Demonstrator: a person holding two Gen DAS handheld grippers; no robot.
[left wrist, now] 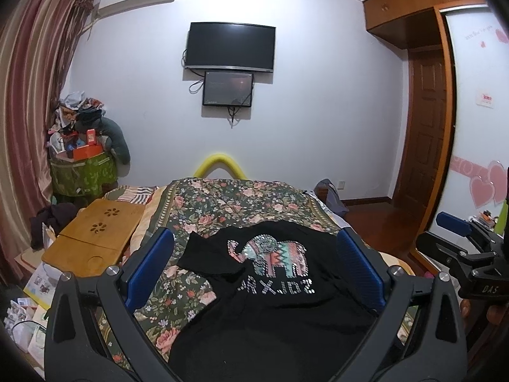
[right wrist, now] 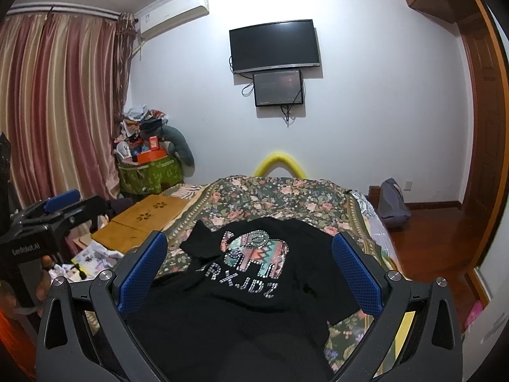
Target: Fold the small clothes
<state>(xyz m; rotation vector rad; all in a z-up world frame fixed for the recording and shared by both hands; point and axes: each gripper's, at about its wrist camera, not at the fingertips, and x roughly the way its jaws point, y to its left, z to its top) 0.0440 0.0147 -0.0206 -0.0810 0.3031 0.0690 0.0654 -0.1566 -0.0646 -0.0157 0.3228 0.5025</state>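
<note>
Hiding the black shirt's (left wrist: 280,289) near hem: left gripper (left wrist: 254,273).

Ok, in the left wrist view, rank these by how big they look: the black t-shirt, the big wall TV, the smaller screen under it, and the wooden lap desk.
1. black t-shirt, though it lies nearest the camera
2. wall TV
3. wooden lap desk, close to the TV, so unsure
4. smaller screen
</note>
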